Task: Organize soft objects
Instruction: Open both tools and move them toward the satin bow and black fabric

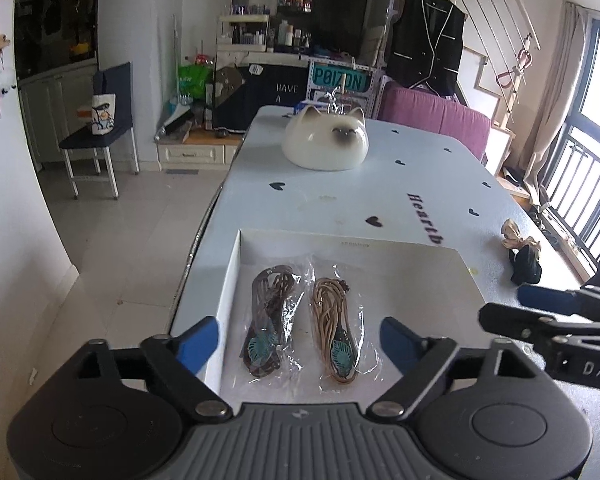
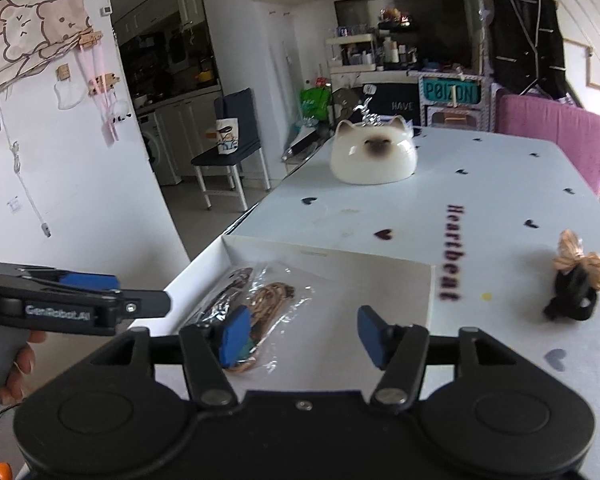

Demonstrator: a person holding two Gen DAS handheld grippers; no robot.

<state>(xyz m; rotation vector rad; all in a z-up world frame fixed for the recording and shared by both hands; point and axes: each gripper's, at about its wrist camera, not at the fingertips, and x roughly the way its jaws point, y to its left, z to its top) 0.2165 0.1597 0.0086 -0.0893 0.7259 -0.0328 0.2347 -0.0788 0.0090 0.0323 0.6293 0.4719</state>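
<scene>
In the right wrist view the left pad of the right gripper (image 2: 302,336) covers the near ends of the two bagged cord bundles (image 2: 260,300); the left gripper (image 2: 112,296) is cut off by the left edge, only fingertips of the hand (image 2: 20,364) showing beside it. The small print on the far wall of the white box (image 1: 356,245) is too faint to read; the black and tan bundle (image 2: 576,284) at the right is blurred.

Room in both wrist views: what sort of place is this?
Likely a lived-in home, a dining and kitchen area: a table with a heart-print cover, kitchen cabinets behind, and a jacket hung up by the window.
</scene>
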